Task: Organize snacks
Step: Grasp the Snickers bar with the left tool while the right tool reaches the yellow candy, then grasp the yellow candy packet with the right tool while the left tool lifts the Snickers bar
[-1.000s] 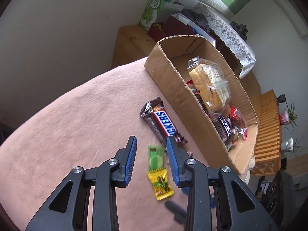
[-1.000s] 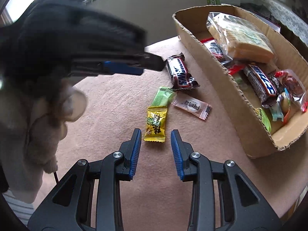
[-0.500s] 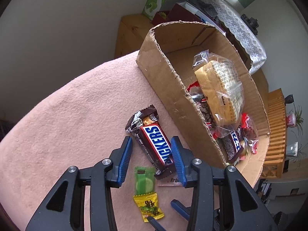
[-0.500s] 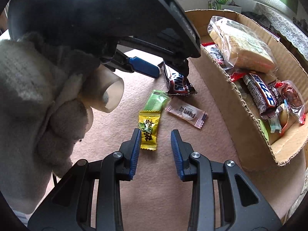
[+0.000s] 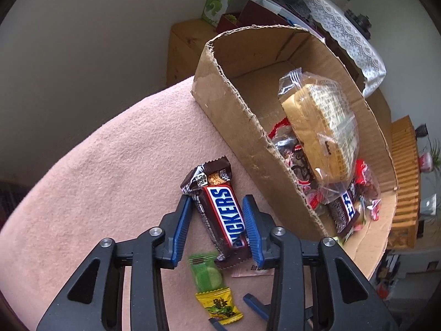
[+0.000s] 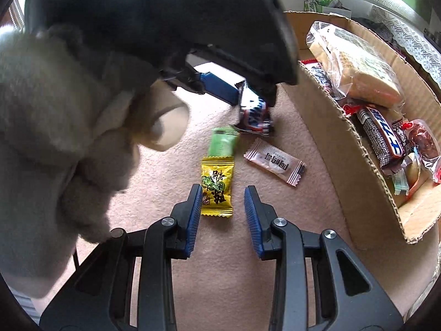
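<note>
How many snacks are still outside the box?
4: Snickers bar between the left tool pads, green packet, yellow packet, pink sachet. None seems hidden.

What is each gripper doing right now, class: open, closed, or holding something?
Left gripper: jaws closing around the Snickers bar; a firm grip cannot be told.
Right gripper: open, holding nothing, above the yellow candy.

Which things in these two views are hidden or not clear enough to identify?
- Left wrist view: the pale sachet is mostly covered by the Snickers bar and the left tool.
- Right wrist view: the Snickers bar's far end is hidden by the left tool.
- Both views: small sweets beneath the bread packet in the cardboard box are unidentifiable.
</note>
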Demonstrator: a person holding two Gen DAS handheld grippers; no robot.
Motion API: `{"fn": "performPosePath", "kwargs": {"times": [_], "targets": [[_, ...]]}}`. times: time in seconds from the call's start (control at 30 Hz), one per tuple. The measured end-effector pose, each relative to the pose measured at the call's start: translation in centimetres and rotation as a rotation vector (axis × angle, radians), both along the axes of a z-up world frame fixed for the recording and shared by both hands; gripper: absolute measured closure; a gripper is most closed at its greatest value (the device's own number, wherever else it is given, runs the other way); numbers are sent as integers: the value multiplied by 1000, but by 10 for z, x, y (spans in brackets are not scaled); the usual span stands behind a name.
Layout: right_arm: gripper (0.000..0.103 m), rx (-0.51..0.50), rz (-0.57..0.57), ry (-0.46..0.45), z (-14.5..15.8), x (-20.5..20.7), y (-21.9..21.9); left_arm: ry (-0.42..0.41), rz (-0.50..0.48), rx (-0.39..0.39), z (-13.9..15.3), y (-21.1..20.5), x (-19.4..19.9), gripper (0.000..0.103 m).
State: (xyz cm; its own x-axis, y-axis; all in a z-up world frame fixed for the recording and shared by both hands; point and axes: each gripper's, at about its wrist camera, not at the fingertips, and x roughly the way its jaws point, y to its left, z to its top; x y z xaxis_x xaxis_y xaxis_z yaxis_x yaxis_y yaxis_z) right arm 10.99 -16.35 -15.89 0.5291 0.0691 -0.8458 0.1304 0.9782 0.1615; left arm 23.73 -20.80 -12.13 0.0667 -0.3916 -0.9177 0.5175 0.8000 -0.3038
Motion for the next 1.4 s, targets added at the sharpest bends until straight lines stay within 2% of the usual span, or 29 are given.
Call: {"fn": "performPosePath", "kwargs": {"times": [0.37,0.57,0.83,0.87,1.4], "targets": [[69,5,6,15,3,10,4,22,69,-34,-2,40,10,73],[70,85,-12,40,2,19,-6,22,103,-40,-3,62,10,74],[72,5,51,94,2,38,-4,11,156,-35,-2,93,5,74],[79,1,59,98,2,39,-2,11,164,-33,-2,97,3,75],[80,24,99,123,10,49,-8,-3,247,-8,-1,124,-58,76]]}}
